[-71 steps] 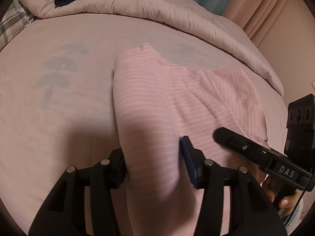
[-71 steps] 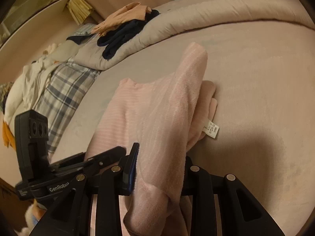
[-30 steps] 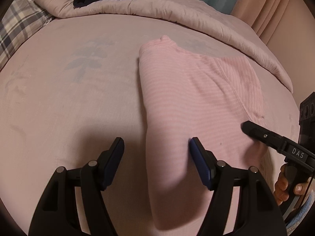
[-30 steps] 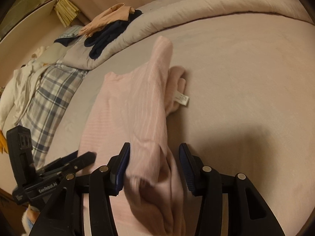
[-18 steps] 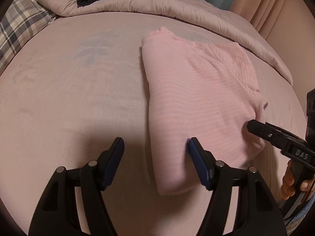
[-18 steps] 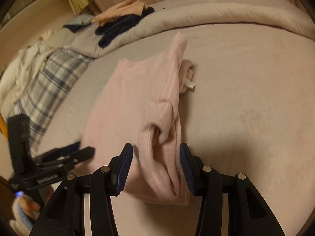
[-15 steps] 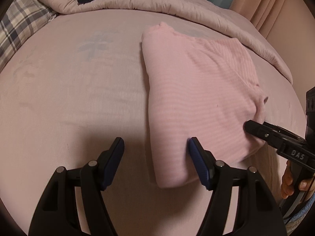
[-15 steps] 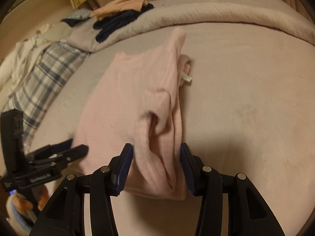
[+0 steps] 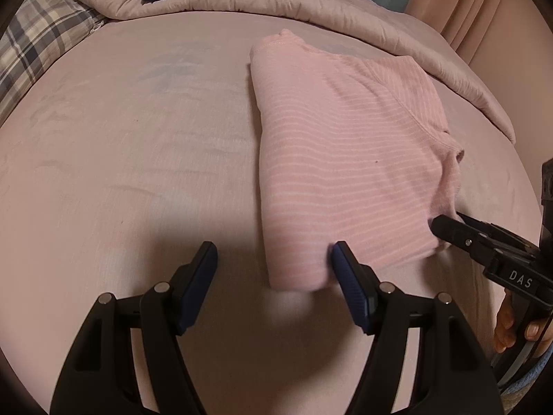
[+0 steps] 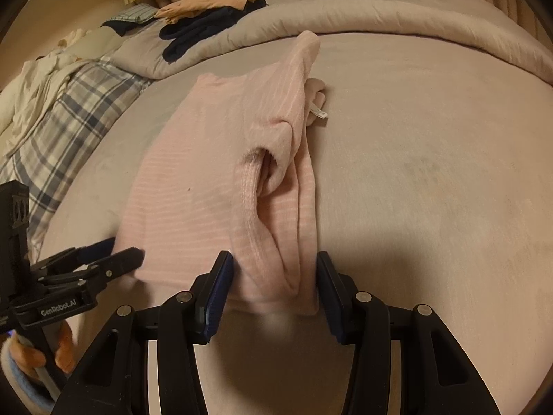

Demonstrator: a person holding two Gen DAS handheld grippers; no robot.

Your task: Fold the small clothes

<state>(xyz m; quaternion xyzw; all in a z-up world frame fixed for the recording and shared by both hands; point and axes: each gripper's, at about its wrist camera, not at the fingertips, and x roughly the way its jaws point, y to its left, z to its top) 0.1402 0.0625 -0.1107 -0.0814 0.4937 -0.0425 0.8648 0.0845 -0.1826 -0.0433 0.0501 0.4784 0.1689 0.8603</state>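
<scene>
Left wrist view: our left claw (image 9: 273, 269) stands apart, the folded pink top (image 9: 345, 159) on the bed (image 9: 121, 159) just ahead — its corner between the pads.

Right wrist view: our right claw (image 10: 274, 278) brackets the top's bunched edge — grip unclear.

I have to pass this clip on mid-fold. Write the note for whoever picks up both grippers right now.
Left gripper: open, holding nothing; the near left corner of the pink striped top lies between its fingers, unpinched.
Right gripper: jaws partly open around the top's bunched right edge; no firm pinch is visible.
The top lies flat on the bed sheet, sides folded in, sleeve cuff and care label showing on the right.
Done: lengthwise fold.
Left: tidy the right edge, fold across, set it aside. More clothes wait on the duvet.
</scene>
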